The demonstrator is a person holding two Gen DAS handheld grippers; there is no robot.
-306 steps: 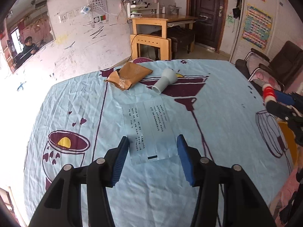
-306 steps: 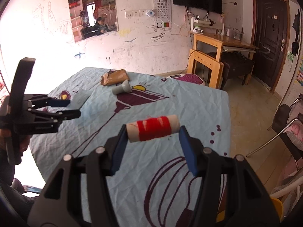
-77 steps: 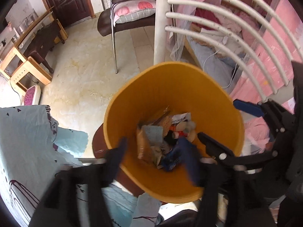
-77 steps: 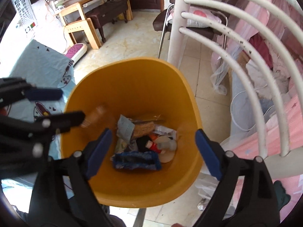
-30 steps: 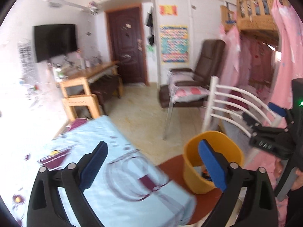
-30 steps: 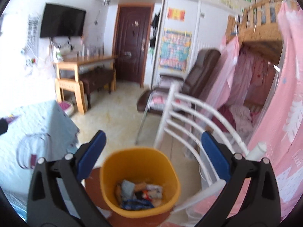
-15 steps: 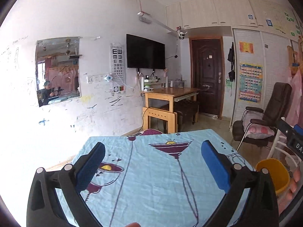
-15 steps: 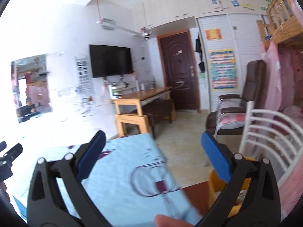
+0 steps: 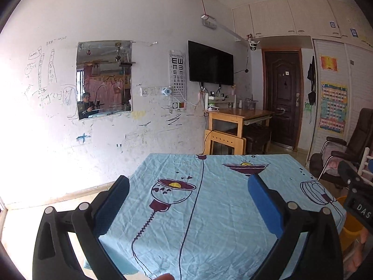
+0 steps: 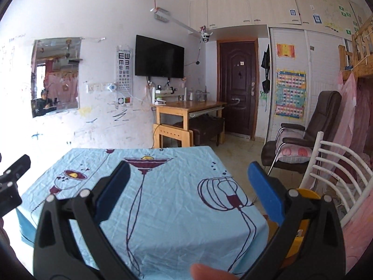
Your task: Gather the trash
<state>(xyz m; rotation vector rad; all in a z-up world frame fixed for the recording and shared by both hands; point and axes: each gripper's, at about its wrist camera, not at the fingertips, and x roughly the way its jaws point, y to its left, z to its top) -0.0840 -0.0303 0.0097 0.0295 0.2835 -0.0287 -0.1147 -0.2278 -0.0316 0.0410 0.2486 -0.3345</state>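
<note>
We hold both the left gripper [image 9: 187, 206] and right gripper [image 10: 188, 193] released and empty over the bare bench [image 9: 221, 210], the yellow bin [image 10: 305, 194] lying nearer our right.

Both views are taken from above the near edge of the table [image 9: 209, 210], facing the far wall. The left view is turned toward the mirror [image 9: 104, 79], the right toward the chair [image 10: 310, 130]; the television [image 10: 159, 57] is shared
</note>
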